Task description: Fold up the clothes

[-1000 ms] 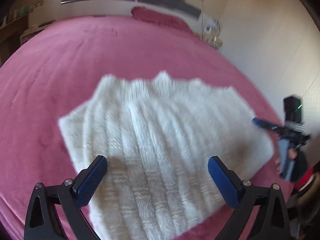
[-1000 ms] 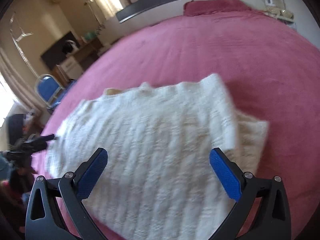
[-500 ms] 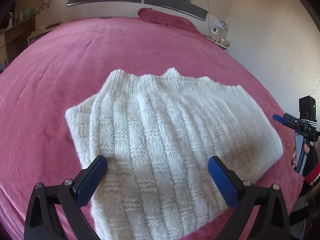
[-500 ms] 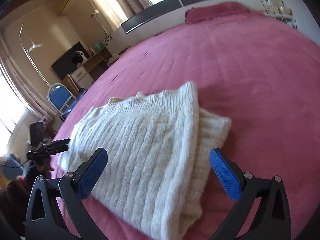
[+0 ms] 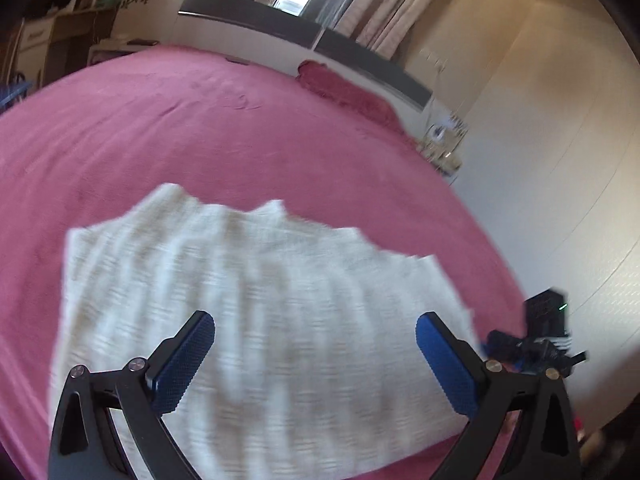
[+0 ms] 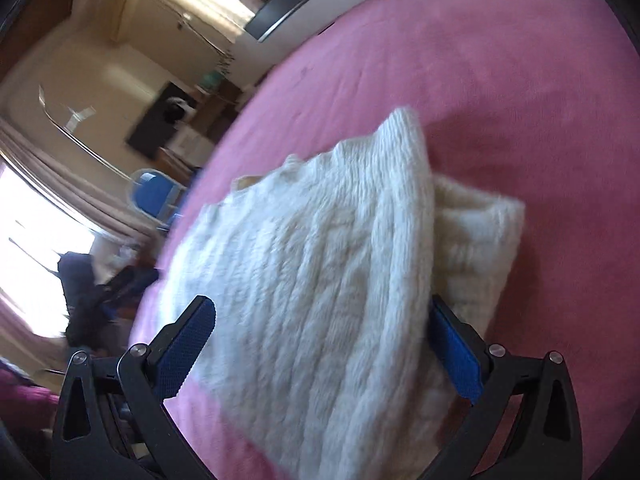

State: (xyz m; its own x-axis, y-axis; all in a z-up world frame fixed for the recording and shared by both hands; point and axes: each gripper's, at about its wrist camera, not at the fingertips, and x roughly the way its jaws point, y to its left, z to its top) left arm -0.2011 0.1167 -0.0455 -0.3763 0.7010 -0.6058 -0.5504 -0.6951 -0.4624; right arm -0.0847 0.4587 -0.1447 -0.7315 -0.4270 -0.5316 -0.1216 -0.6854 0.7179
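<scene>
A folded white knitted sweater (image 5: 256, 304) lies on the pink bed cover (image 5: 200, 128). In the left wrist view my left gripper (image 5: 316, 360) hangs open just above its near part, blue pads wide apart, nothing between them. The right gripper (image 5: 532, 350) shows at the sweater's right edge there, small and dark. In the right wrist view the sweater (image 6: 320, 280) is a thick stack with a lower layer sticking out to the right. My right gripper (image 6: 324, 344) is open and straddles the stack's near end. The left gripper (image 6: 104, 292) appears as a dark blur at the far left.
A pink pillow (image 5: 344, 92) lies by the white and dark headboard (image 5: 256, 28). A wall (image 5: 540, 140) runs along the bed's right side, with a small bedside stand (image 5: 444, 140). A blue chair (image 6: 154, 196) and a dark cabinet (image 6: 160, 120) stand beyond the bed's left side.
Both cameras have tilted and blurred. The right gripper has come down closer, its pads now beside the stack's near end. The left gripper has drawn back a little; the sweater has not moved.
</scene>
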